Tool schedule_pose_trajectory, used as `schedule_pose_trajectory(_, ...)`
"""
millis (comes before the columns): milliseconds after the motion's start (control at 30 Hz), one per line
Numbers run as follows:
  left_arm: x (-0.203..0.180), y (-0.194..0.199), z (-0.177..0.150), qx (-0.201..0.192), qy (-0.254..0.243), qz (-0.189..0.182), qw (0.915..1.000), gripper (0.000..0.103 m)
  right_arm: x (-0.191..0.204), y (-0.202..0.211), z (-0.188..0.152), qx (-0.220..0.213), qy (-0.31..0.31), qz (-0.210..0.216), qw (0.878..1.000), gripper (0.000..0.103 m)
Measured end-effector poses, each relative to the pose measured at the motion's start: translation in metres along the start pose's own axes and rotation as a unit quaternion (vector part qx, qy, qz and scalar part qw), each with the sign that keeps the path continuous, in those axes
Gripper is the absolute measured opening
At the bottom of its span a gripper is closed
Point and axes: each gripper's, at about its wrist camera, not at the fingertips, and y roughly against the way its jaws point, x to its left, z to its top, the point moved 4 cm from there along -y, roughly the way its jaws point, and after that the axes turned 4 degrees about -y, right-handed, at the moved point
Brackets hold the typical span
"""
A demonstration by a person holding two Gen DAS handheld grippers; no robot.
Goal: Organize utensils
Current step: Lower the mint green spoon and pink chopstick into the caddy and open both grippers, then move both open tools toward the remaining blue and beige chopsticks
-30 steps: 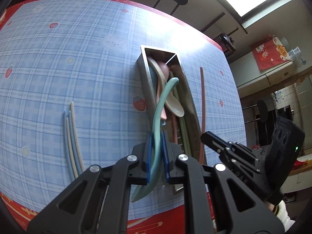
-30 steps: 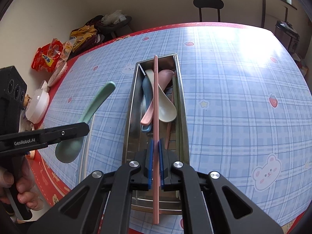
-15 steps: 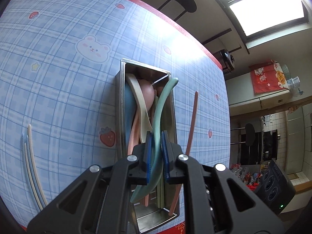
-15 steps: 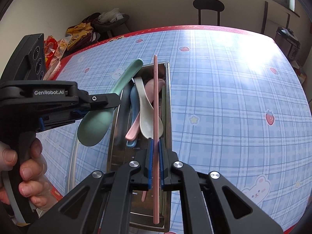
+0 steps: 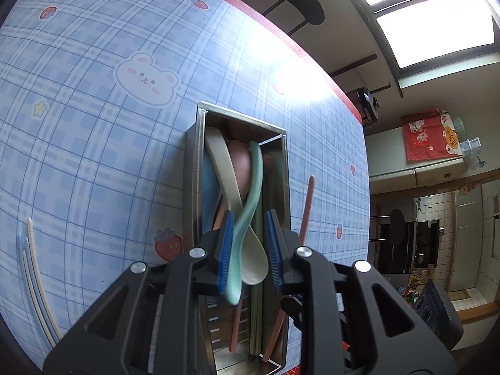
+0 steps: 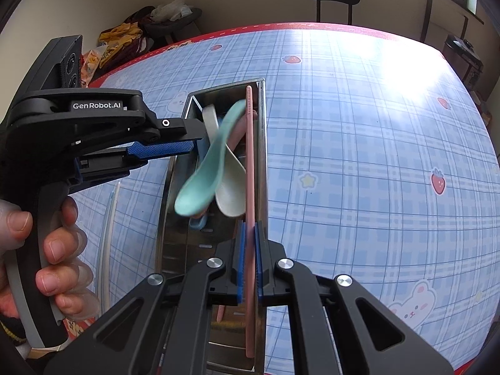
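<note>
Left wrist view: left hand-held gripper (image 5: 249, 247) has just spread its jaws; teal spoon (image 5: 247, 218) hangs loose between them, dropping into the metal tray (image 5: 196, 168).
Right hand-held gripper (image 6: 248, 262): clamped on pink chopstick (image 6: 249, 162), aligned lengthwise above the tray.
Surface (image 6: 359, 156): blue plaid cloth; chopsticks (image 5: 29, 268) remain aside.
Room: chair, sunlit window.

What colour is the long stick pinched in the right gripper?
Pink; the chopstick shows best in the right wrist view.

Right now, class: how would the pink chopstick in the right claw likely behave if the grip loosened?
The pink chopstick looks thin, long and smooth, so probably light and prone to slip. It stays straight in the right claw, suggesting stiffness. Hanging over the metal tray, it would likely drop inside.
</note>
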Motion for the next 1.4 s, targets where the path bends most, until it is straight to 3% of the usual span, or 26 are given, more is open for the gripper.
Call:
schedule_pose_trajectory(200, 0.005, 0.024, 0.006, -0.016, -0.018, 0.011, 0.9997, 0.032, 0.005, -0.001, 0.002, 0.002, -0.003, -0.004, 1.000, 0.010)
schedule_pose_trajectory(400, 0.010, 0.064, 0.008, -0.050, -0.065, 0.048, 0.9955, 0.051, 0.011, 0.012, -0.002, -0.011, -0.011, 0.003, 1.000, 0.032)
schedule_pose_trajectory(467, 0.015, 0.078, 0.006, -0.055, -0.079, 0.061, 0.9935, 0.053, 0.014, 0.016, -0.005, -0.015, -0.013, 0.006, 1.000, 0.040)
schedule_pose_trajectory(600, 0.035, 0.106, -0.001, -0.067, -0.096, 0.097, 0.9884, 0.089, 0.025, 0.023, -0.013, -0.019, -0.013, 0.016, 1.000, 0.062)
schedule_pose_trajectory(733, 0.062, 0.131, -0.014, -0.066, -0.106, 0.121, 0.9847, 0.097, 0.042, 0.024, -0.020, -0.016, -0.009, 0.023, 1.000, 0.080)
schedule_pose_trajectory(933, 0.113, 0.162, -0.043, -0.065, -0.111, 0.178, 0.9757, 0.097, 0.079, 0.014, -0.031, 0.002, 0.022, 0.020, 1.000, 0.091)
schedule_pose_trajectory(1200, 0.170, 0.180, -0.093, -0.051, -0.142, 0.245, 0.9578, 0.097, 0.147, 0.000, -0.046, 0.011, 0.127, 0.025, 0.992, 0.095)
schedule_pose_trajectory(1333, 0.188, 0.182, -0.110, -0.046, -0.139, 0.244, 0.9586, 0.097, 0.177, -0.013, -0.064, 0.029, 0.177, 0.044, 0.983, 0.094)
schedule_pose_trajectory(1400, 0.195, 0.185, -0.116, -0.048, -0.130, 0.241, 0.9605, 0.097, 0.186, -0.021, -0.072, 0.040, 0.191, 0.044, 0.980, 0.086)
